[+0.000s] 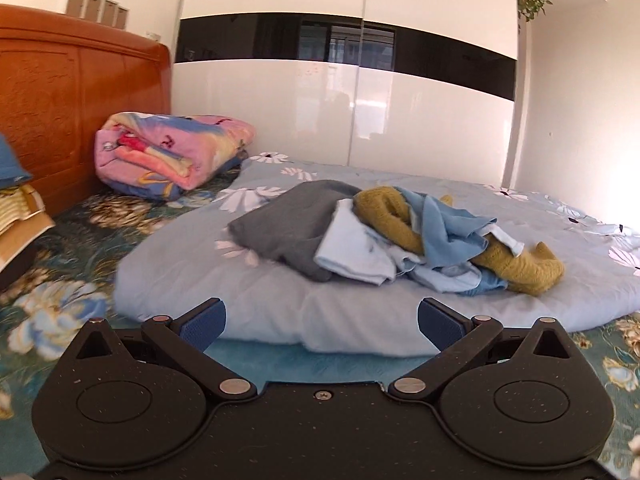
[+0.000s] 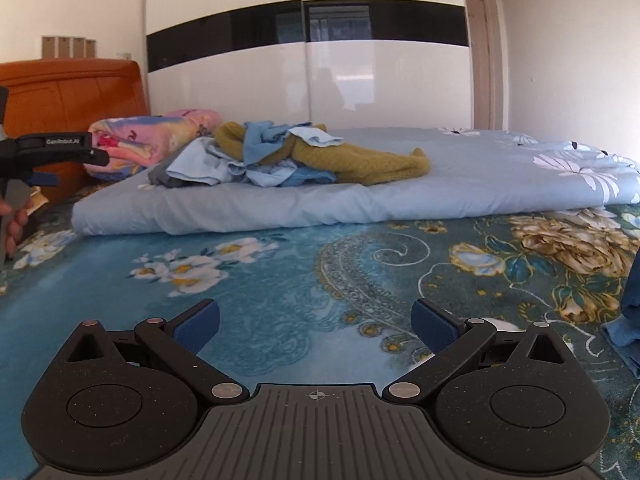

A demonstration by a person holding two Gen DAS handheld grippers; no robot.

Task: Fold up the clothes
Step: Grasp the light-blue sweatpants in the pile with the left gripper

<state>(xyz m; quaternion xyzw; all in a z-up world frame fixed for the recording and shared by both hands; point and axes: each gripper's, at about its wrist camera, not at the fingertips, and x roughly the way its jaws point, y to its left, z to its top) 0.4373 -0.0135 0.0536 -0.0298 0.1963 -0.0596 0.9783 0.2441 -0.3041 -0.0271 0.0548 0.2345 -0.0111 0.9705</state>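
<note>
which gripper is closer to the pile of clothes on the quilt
Left. The left hand-held gripper hovers open at the quilt's near edge, just short of the pile of clothes. The right hand-held gripper sits farther back over the floral bedsheet.

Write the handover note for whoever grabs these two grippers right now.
Left gripper: open, empty, aimed at the clothes pile from just short of it.
Right gripper: open, empty, low over the flowered bedspread, further back from the pile.
Pile sits on the pale blue quilt: grey top on the left, light blue garments in the middle, mustard sweater tangled through, reaching the right end.
A blue cloth lies at the right edge of the right wrist view.
Done: nothing from the pile.
Left: pull garments apart, fold each.
</note>
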